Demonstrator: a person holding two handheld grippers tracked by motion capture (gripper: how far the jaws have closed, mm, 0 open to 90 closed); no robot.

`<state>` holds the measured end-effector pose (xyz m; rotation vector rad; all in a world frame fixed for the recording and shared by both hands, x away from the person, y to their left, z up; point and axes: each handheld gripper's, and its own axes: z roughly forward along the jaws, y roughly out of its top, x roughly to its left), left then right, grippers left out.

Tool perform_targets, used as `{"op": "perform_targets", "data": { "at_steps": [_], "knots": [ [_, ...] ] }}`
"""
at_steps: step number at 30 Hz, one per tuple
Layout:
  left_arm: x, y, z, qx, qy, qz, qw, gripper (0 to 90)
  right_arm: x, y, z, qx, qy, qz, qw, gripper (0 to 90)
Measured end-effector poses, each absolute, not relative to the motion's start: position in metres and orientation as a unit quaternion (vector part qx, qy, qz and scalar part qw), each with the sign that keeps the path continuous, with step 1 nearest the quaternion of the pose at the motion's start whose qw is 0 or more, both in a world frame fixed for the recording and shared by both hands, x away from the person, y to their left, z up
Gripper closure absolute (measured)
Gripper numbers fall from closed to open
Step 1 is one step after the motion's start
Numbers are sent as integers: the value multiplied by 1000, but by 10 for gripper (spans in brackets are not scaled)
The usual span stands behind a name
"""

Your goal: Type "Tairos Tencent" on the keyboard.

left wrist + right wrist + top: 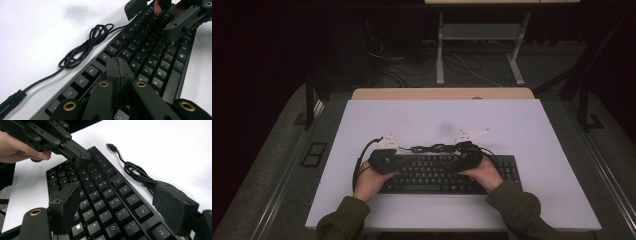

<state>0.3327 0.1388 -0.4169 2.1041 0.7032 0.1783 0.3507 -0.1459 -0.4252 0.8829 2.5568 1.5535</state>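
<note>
A person sits at a white table (442, 120), both forearms in green sleeves (343, 217) coming in over its near edge. Each hand holds a gripper low over a black keyboard (432, 175) that lies flat on the table's near half, its long side parallel to the near edge.

The left hand (371, 182) rests at the keyboard's left end, its left gripper (119, 65) angled down and inward toward the keys. Its two black jaws are pressed flat together, pad against pad, with nothing between them, and their tips hang just above the upper letter rows. In the right gripper view the same closed jaws show as one dark wedge (75, 151) over the keyboard's far corner.

The right hand (486, 172) lies on the keyboard's right part, fingers curled around the gripper body. The right gripper (117, 202) also points inward along the keys, with its jaws spread wide: one pad hovers over the letter keys, the other over the function-key row at the keyboard's back edge. Neither pad touches a key, as far as can be seen.

The keyboard's cable (85, 47) lies in a loose bundle on the table just behind the keyboard's back edge, and its USB plug (110, 146) rests free beside the bundle.
</note>
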Motion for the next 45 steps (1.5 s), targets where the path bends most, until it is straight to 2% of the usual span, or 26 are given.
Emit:
{"op": "perform_targets", "data": {
  "at_steps": [16,45],
  "knots": [
    [333,137,-429,865,283,49,412,893,351,-145,-426,281,820,498,11,218],
    [332,133,-434,874,275,49,398,894,351,-145,-425,283,819,498,12,218]
  ]
}}
